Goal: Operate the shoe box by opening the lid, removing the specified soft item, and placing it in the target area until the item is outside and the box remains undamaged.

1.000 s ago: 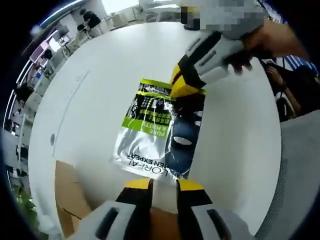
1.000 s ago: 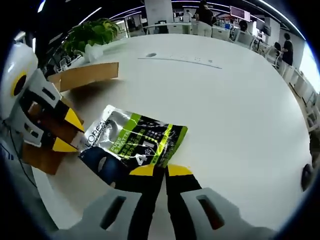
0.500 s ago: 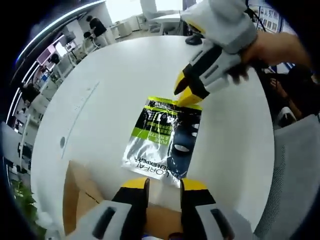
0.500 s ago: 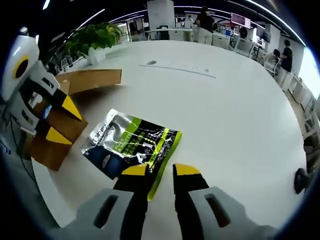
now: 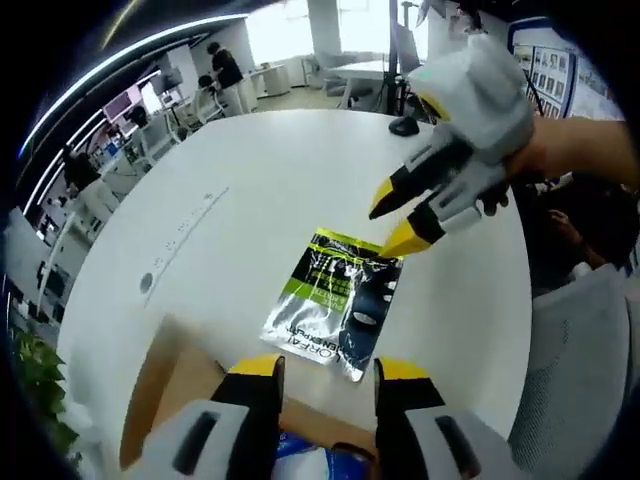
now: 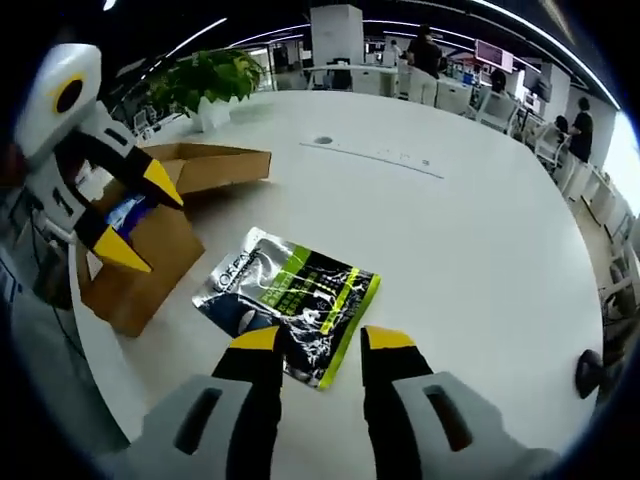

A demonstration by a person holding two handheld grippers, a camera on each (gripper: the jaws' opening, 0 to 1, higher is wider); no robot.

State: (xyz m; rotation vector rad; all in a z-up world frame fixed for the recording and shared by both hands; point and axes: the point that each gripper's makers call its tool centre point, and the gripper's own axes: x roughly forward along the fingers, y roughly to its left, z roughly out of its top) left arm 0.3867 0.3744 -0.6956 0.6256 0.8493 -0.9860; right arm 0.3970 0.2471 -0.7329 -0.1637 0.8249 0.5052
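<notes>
The soft item, a silver, green and black pouch (image 5: 335, 300) (image 6: 290, 300), lies flat on the white round table (image 5: 250, 190) (image 6: 470, 230). Beside it stands the open cardboard shoe box (image 6: 150, 255) (image 5: 165, 385), with something blue inside (image 6: 126, 212). My left gripper (image 5: 328, 368) hovers open above the box's edge, short of the pouch; it also appears over the box (image 6: 142, 215). My right gripper (image 6: 322, 340) is open with nothing in it, just above the pouch's near edge, and it shows beyond the pouch's green end (image 5: 397, 217), held by a hand.
A potted plant (image 6: 210, 75) stands at the table's far side behind the box. A black mouse (image 5: 403, 125) (image 6: 590, 372) lies near the table's rim. A grey chair (image 5: 585, 380) stands close by. People and desks fill the room behind.
Both grippers have opened, let go of the pouch's two ends and pulled back and up. The pouch now rests on the table by itself.
</notes>
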